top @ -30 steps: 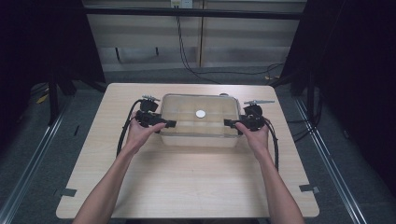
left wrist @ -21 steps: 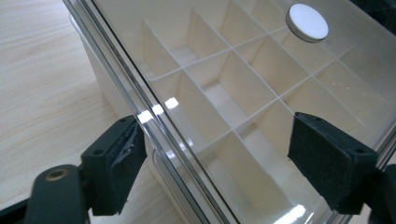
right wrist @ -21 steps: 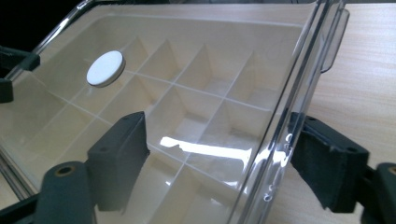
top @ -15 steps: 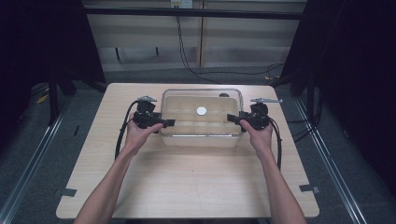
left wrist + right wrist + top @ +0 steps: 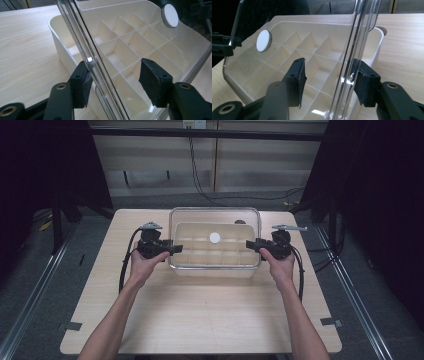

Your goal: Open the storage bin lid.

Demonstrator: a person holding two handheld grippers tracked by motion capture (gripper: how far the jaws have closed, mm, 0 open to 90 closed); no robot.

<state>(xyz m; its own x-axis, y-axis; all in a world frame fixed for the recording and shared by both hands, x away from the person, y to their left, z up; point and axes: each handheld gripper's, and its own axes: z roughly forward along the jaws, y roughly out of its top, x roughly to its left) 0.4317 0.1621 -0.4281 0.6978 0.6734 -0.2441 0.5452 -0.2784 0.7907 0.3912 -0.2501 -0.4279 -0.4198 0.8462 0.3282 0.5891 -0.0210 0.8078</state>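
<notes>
Both grippers are working the clear lid (image 5: 215, 222) of a cream divided organizer box (image 5: 214, 254) sitting at mid-table toward the far edge. Left gripper (image 5: 172, 248) is coming in at the lid's left edge, right gripper (image 5: 248, 243) at its right edge, jaws pointing inward at each other across the box. Jaws on both have just been closing, with the lid's rim between them. In the left gripper view the left gripper (image 5: 113, 80) is straddling the transparent rim (image 5: 93, 62): the left-hand pad (image 5: 83, 83) is sitting right against the rim, the other pad (image 5: 152, 83) is standing apart over the compartments, so not clamped yet, jaws part open. In the right gripper view the right gripper (image 5: 329, 80) is showing the same: the right-hand pad (image 5: 364, 83) is lying against the lid's rim (image 5: 352, 62), the other pad (image 5: 298, 80) is hanging clear of it, part open too. Lid is tilting up off the tray in both gripper views, near edge raised, a round white knob (image 5: 170, 15) sitting in its middle; same knob (image 5: 214, 238) showing from above. Box underneath is showing a grid of empty cream compartments (image 5: 294, 53). Person's hands are wrapping each gripper body, left hand (image 5: 145, 265) and right hand (image 5: 277, 265), forearms coming up from the bottom edge. Black cables (image 5: 125, 265) are looping off the grippers. Light wood table (image 5: 210, 315) is bearing everything, grey floor (image 5: 30, 285) and dark curtains around it.
</notes>
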